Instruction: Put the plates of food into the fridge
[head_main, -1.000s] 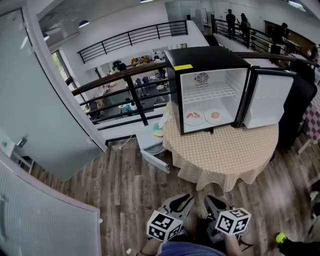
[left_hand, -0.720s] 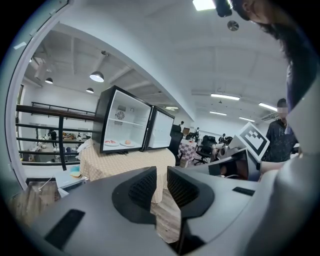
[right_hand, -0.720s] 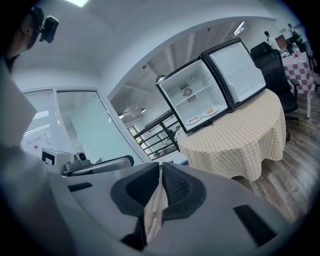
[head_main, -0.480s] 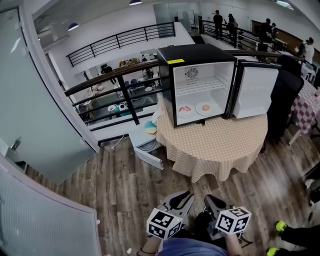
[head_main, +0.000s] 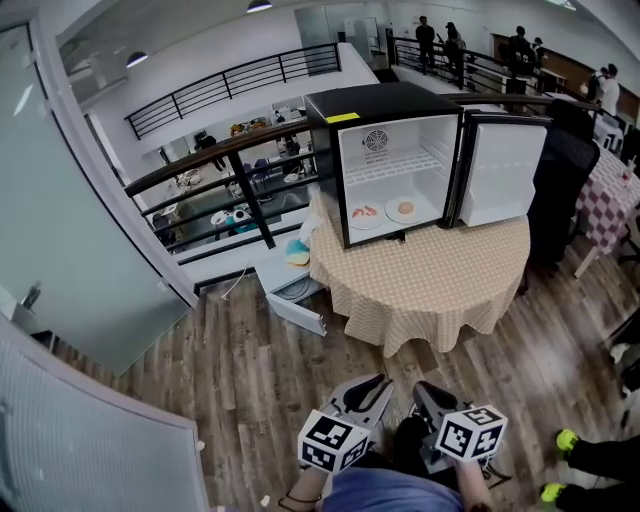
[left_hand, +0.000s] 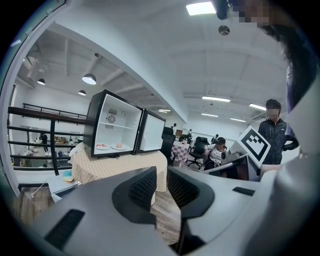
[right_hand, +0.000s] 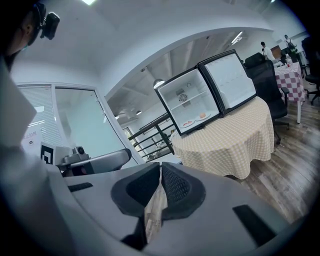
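The fridge (head_main: 385, 105) sits on the table (head_main: 430, 285), far in front of me. Inside the fridge, under the shelf (head_main: 395, 167), a plate (head_main: 365, 213) lies left of a second plate (head_main: 404, 209). The door (head_main: 500, 175) hangs open to the fridge's right. A rail (head_main: 225, 158) runs left of the fridge.

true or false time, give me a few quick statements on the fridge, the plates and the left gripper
1. The fridge door stands open. True.
2. Two plates lie inside the fridge. True.
3. The left gripper holds a plate. False: nothing is between its jaws, which stand slightly apart.
4. The fridge stands on the floor. False: it stands on the round table with the checked cloth.
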